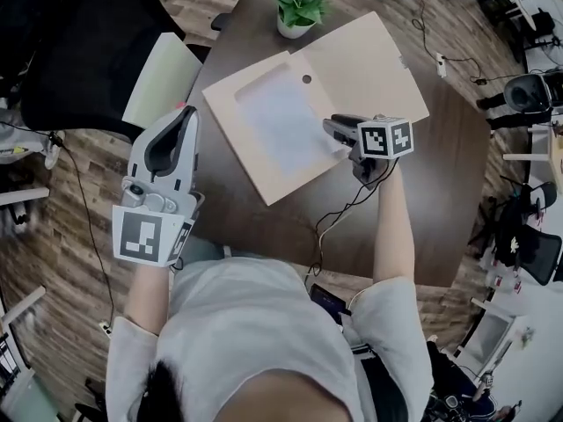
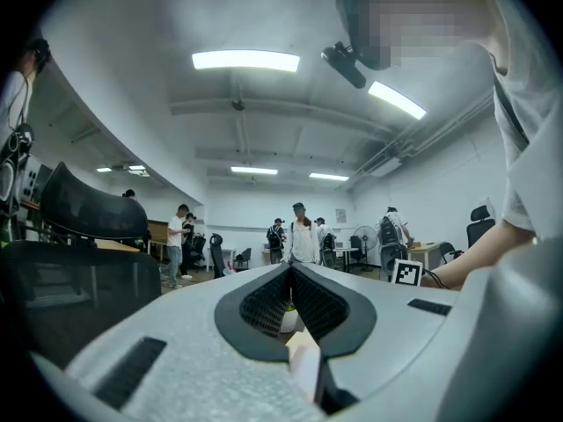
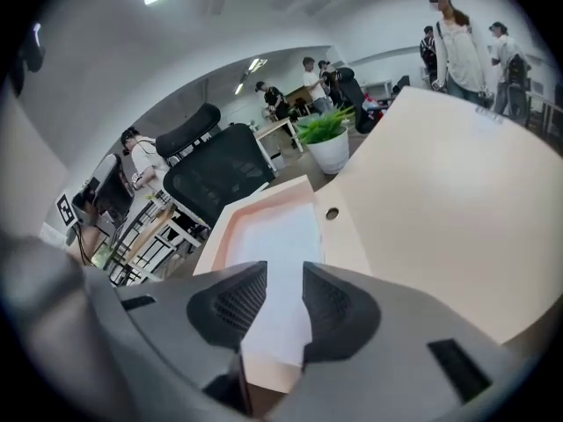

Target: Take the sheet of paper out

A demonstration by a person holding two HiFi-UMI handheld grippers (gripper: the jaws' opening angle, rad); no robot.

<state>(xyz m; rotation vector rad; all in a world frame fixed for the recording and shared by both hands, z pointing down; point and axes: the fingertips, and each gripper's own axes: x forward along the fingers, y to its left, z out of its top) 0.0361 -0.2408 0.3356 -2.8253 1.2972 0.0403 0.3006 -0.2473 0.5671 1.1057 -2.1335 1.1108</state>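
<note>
Jaws of right gripper (image 3: 284,275) apart over white sheet of paper (image 3: 277,231)

Between the right gripper's (image 3: 283,281) fingers (image 3: 236,304) the room above the sheet (image 3: 277,244) is free; the potted plant (image 3: 327,143) stands well beyond them.

No text or number could be read; square markers (image 1: 385,137) alone stood on the left tool (image 1: 185,117) and right tool (image 1: 332,127)
</note>
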